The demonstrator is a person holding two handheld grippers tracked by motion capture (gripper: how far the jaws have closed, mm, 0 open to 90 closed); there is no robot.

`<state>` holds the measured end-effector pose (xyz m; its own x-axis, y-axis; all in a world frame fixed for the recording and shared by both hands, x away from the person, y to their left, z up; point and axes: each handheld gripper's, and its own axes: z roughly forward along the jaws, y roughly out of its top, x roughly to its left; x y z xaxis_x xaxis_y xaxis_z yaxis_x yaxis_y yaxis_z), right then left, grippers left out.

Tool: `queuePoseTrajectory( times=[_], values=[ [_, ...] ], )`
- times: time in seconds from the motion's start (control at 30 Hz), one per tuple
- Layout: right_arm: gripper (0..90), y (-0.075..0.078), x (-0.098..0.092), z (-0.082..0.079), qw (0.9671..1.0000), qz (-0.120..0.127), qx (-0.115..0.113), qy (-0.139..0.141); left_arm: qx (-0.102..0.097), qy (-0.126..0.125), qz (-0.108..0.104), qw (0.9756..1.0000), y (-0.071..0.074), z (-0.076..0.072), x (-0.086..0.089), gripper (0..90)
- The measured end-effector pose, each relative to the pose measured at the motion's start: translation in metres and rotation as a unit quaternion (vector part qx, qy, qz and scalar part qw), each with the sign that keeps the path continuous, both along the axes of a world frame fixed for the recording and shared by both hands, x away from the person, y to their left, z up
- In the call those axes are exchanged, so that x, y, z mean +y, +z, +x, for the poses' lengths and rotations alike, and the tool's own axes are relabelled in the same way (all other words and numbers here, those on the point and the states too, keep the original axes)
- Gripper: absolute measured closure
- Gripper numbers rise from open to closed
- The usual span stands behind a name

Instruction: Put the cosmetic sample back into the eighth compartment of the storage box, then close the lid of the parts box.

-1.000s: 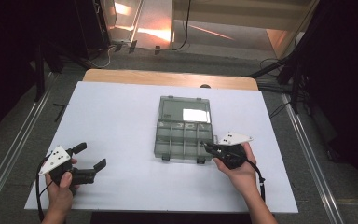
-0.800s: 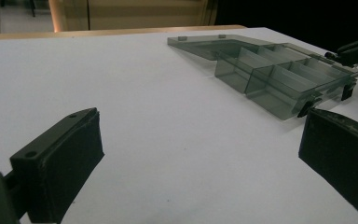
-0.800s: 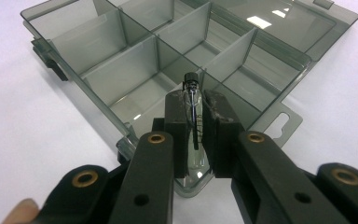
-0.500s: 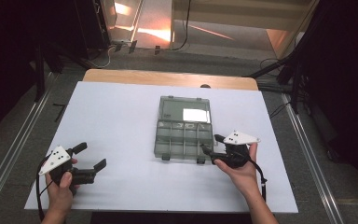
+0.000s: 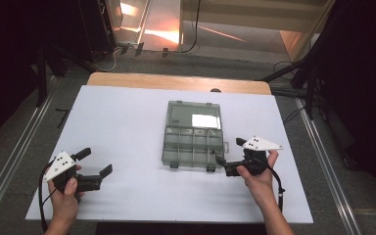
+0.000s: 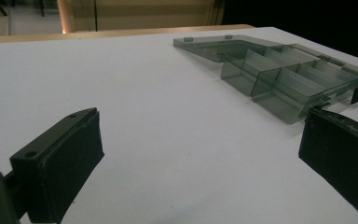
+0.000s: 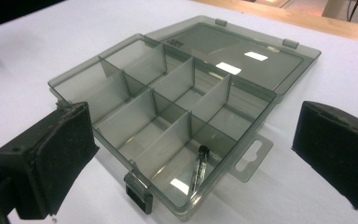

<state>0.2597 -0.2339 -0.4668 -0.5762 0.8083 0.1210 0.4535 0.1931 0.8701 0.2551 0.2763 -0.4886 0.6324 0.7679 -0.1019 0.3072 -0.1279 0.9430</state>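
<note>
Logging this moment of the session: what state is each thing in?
Organizer box: open, lid laid flat on the table.
Small dark screw: lying in the box's near corner compartment.
Right gripper: jaws just opened, nothing between them.
Left gripper: open, empty.

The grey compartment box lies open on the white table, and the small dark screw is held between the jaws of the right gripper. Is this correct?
Not quite. The box lies open on the table, but the screw lies in a near corner compartment of the box. The right gripper is open with nothing between its jaws, which have just been opening. The right gripper view shows it.
</note>
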Motion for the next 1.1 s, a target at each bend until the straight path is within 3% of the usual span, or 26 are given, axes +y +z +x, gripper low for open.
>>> queuePoseTrajectory(
  times=[0.13, 0.53, 1.1],
  values=[
    [0.0, 0.0, -0.001, 0.001, 1.0, 0.002, -0.002, 0.002, 0.003, 0.001, -0.003, 1.0, 0.003, 0.005, -0.007, 0.0],
    [0.0, 0.0, -0.002, 0.002, 1.0, -0.001, 0.002, -0.003, -0.004, -0.036, 0.013, 0.9993, 0.014, 0.016, -0.036, 0.0],
    [0.0, -0.001, 0.001, 0.007, 0.9998, -0.011, 0.014, 0.004, 0.008, -0.09, 0.002, 0.9959, 0.015, 0.044, -0.086, 0.0]
  ],
)
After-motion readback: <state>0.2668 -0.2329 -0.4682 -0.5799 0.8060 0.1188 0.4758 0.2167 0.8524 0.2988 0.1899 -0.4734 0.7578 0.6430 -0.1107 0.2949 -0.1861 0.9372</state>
